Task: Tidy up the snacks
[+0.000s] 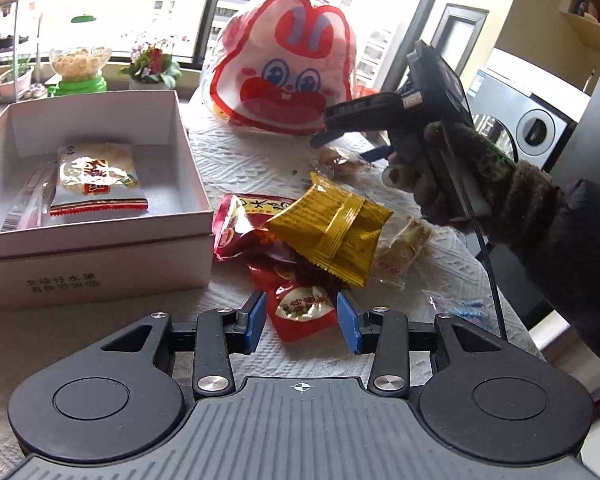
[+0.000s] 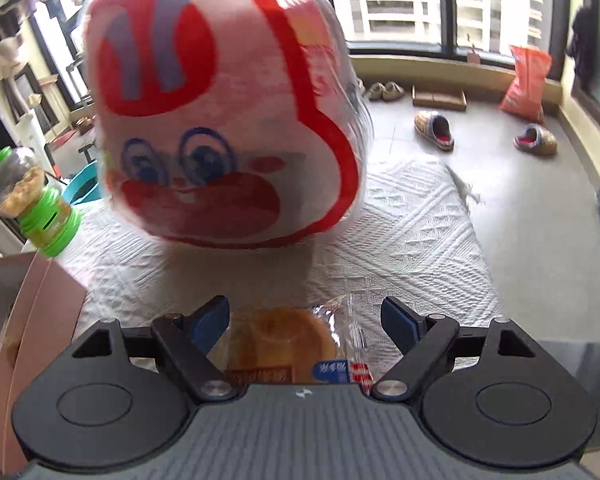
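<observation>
Left wrist view: the left gripper (image 1: 302,322) is closed on a red snack packet (image 1: 303,307), its blue pads pressing the packet's two sides near the worktop's near edge. Just beyond it lies a heap of snacks on the white textured cover (image 1: 236,168) of the worktop: a yellow packet (image 1: 334,230) on top of a second red packet (image 1: 240,222), with a clear-wrapped pastry (image 1: 400,252) touching the yellow one on its right side. A small clear wrapper with blue print (image 1: 458,306) lies apart, towards the right edge. To the left of the heap stands an open white box (image 1: 96,256), holding a white rice-cracker packet (image 1: 96,182) and a clear wrapped stick (image 1: 30,204) beside it. At the far edge stands a large rabbit-face bag (image 1: 282,66). A gloved hand (image 1: 424,184) holds the right gripper (image 1: 342,136) in front of that bag, above a wrapped round cake (image 1: 338,162).

Right wrist view: the right gripper (image 2: 305,320) has its jaws spread wide, pads clear of the wrapped round cake (image 2: 284,340) that lies between them on the cover. The rabbit-face bag (image 2: 220,120) stands just beyond, blurred. A green-capped jar (image 2: 28,196) stands at the worktop's left edge, and the corner of the box (image 2: 32,300) shows at the near left. Slippers (image 2: 436,130) lie on the floor past the worktop.
</observation>
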`<state>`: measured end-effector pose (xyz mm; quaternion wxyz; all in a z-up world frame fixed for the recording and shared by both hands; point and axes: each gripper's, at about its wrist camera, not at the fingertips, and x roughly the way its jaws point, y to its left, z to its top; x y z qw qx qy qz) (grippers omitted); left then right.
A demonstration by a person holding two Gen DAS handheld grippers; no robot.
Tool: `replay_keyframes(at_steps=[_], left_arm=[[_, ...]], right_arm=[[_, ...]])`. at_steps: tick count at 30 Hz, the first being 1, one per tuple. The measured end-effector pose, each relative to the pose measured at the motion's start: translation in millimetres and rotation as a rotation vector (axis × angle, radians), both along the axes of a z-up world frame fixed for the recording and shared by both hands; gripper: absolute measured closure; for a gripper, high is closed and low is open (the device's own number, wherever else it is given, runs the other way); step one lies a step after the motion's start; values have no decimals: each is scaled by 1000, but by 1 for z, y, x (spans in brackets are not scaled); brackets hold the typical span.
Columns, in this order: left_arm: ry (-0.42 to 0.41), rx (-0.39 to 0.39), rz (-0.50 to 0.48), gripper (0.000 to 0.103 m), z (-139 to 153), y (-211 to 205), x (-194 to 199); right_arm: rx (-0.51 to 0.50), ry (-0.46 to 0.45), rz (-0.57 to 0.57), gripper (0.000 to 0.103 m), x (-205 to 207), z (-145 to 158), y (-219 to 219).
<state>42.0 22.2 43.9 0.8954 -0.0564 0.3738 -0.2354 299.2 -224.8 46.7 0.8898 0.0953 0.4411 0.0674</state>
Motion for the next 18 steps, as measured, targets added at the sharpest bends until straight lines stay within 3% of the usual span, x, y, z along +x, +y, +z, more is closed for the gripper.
replay_keyframes(at_steps=[2, 3, 5, 9, 14, 18], left_arm=[[8, 1, -21, 59, -2, -1, -2], [14, -6, -30, 59, -3, -2, -2], [18, -19, -38, 59, -5, -6, 2], [29, -50, -4, 59, -8, -15, 12], [8, -32, 66, 58, -2, -12, 12], [-9, -35, 113, 59, 5, -5, 8]], right_arm=[[36, 16, -4, 21, 6, -4, -4], [52, 29, 34, 29, 3, -2, -2], [66, 46, 127, 32, -11, -1, 5], [67, 46, 259, 32, -69, 5, 15], [111, 73, 409, 31, -128, 17, 18], [21, 23, 489, 30, -176, 26, 16]])
